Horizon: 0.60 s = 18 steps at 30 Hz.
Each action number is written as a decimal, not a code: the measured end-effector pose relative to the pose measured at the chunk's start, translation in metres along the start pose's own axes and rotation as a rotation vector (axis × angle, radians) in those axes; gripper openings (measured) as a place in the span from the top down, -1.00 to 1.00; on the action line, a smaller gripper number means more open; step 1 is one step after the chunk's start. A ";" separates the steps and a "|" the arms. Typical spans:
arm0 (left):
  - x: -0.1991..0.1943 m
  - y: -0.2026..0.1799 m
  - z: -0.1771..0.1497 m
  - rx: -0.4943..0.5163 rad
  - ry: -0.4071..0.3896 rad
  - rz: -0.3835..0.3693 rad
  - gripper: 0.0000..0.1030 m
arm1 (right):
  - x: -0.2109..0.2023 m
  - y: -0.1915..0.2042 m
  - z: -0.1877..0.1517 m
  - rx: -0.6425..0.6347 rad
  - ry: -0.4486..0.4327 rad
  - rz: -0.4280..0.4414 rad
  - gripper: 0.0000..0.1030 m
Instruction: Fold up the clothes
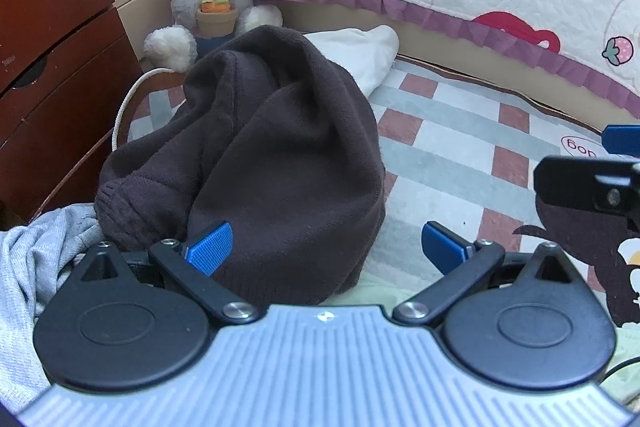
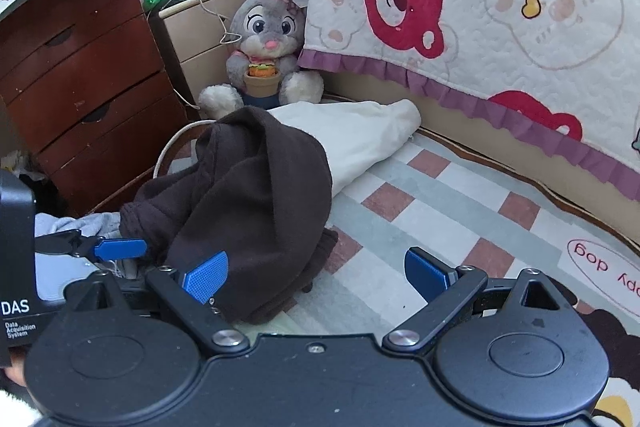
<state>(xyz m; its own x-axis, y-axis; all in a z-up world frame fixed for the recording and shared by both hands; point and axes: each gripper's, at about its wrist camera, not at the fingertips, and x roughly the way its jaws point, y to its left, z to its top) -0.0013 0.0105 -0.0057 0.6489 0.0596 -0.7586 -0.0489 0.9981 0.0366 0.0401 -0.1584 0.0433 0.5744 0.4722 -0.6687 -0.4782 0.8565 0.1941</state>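
Both jaws stand fully apart and hold nothing. The left gripper [image 1: 326, 247] points down at the near hem of the dark brown sweater [image 1: 260, 155]; its left pad overlaps the fabric in the picture, but contact cannot be confirmed. The right gripper [image 2: 316, 277] hovers just right of the same hem, its right pad over the checked bedsheet [image 2: 440, 195]. This placement suggests preparation to grasp the hem at two points.

The sweater lies crumpled in a mound, not yet folded, partly covering a cream garment [image 2: 360, 135] behind it, with a grey garment [image 1: 36, 267] to its left.

Only the right wrist view shows the drawer unit top and the sweater's far edge against the plush rabbit [image 2: 268, 39]; the left wrist view shows more of the grey garment.
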 end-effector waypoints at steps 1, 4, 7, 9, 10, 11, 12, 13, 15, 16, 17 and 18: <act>0.000 0.000 0.000 0.000 0.001 0.000 -0.99 | 0.000 0.000 0.000 0.004 -0.001 0.001 -0.89; 0.000 0.000 0.000 0.002 -0.002 0.001 -0.99 | 0.001 -0.003 -0.001 0.017 -0.001 0.000 -0.89; -0.001 -0.001 0.001 0.005 -0.005 0.003 -0.99 | 0.002 -0.005 -0.003 0.030 0.002 -0.006 -0.89; 0.000 0.000 -0.002 0.006 -0.007 0.004 -0.99 | 0.002 -0.006 -0.003 0.035 0.006 -0.013 -0.89; 0.000 0.000 -0.002 0.006 -0.007 0.005 -0.99 | 0.001 -0.006 -0.003 0.037 0.008 -0.018 -0.89; 0.000 0.000 -0.002 0.006 -0.006 0.005 -0.99 | 0.000 -0.007 -0.003 0.037 0.005 -0.023 -0.89; 0.000 0.000 -0.002 0.007 -0.006 0.004 -1.00 | -0.001 -0.007 -0.003 0.040 0.002 -0.025 -0.89; 0.000 0.000 -0.002 0.007 -0.005 0.004 -1.00 | -0.001 -0.009 -0.003 0.047 0.001 -0.026 -0.89; 0.000 0.000 -0.001 0.007 -0.003 0.005 -1.00 | -0.002 -0.012 -0.002 0.061 0.001 -0.023 -0.89; 0.000 0.000 0.000 0.006 -0.001 0.005 -1.00 | -0.002 -0.013 -0.002 0.066 0.002 -0.022 -0.89; 0.000 0.000 -0.001 0.005 0.000 0.006 -1.00 | -0.002 -0.014 -0.002 0.071 0.002 -0.021 -0.89; 0.000 0.000 0.000 0.005 0.002 0.005 -1.00 | -0.001 -0.015 -0.002 0.073 0.003 -0.022 -0.89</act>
<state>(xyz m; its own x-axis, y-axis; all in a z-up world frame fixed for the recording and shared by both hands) -0.0014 0.0102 -0.0060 0.6468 0.0648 -0.7599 -0.0483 0.9979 0.0440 0.0446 -0.1721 0.0397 0.5823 0.4526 -0.6753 -0.4158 0.8796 0.2311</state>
